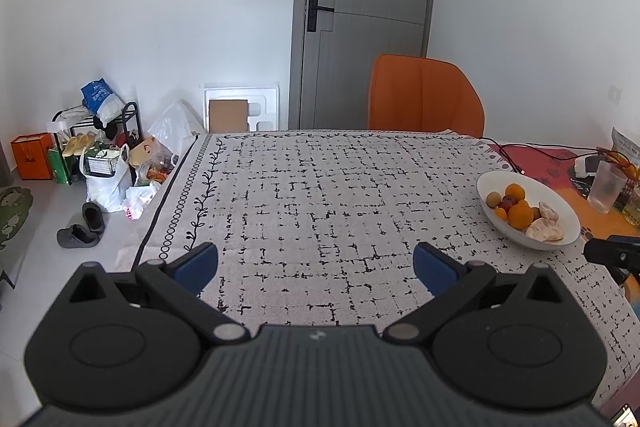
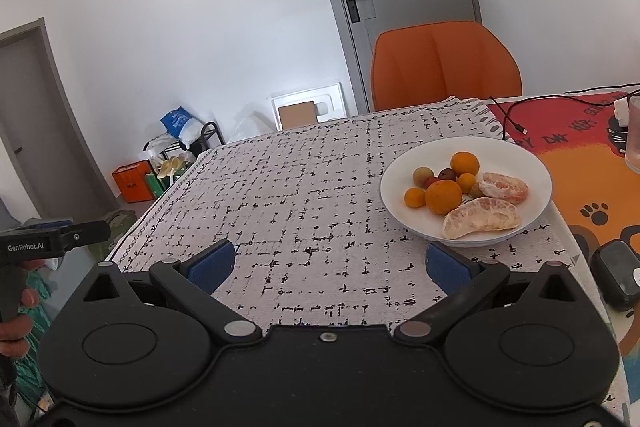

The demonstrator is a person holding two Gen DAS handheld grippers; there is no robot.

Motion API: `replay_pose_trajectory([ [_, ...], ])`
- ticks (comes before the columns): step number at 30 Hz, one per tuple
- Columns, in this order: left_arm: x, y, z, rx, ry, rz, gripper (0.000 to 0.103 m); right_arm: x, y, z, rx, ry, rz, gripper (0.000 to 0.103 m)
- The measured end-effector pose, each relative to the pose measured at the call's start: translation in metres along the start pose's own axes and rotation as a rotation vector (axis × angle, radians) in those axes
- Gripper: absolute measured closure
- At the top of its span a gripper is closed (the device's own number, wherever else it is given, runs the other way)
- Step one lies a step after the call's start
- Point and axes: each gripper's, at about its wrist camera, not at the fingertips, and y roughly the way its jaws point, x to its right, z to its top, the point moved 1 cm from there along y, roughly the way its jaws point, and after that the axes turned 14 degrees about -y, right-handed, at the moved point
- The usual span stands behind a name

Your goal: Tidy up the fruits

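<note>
While both grippers hang above a patterned tablecloth, every piece of fruit sits in a white bowl near the cloth's right edge. The left gripper has its blue-padded fingers spread wide with nothing between them, and the right gripper is likewise spread and empty, its right pad just short of the bowl's near rim.

Only the right wrist view looks down into the bowl clearly: two peeled citrus segments lie at the near and right side, a large orange beside them, a second orange toward the far rim, and small orange, reddish and green fruits clustered between. That view also shows a dark device on the bright orange mat right of the bowl, a black cable trailing onto the cloth's far corner, and the person's hand holding the left gripper's handle off the table's left side.

From the left wrist view the bowl appears side-on at far right, with a clear plastic cup beyond it. This view alone takes in the floor left of the table: a shoe rack, bags and a pair of slippers.

An orange chair stands at the table's far edge before a grey door. Cloth from the left border to the bowl lies bare.
</note>
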Motion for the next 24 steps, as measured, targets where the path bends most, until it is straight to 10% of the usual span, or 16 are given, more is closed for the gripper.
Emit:
replay_pose_trajectory([
  [24, 0.0024, -0.0006, -0.0007, -0.007, 0.009, -0.013, 0.0, -0.0019, 0.0046, -0.0021, -0.015, -0.019, -0.022, 0.0],
])
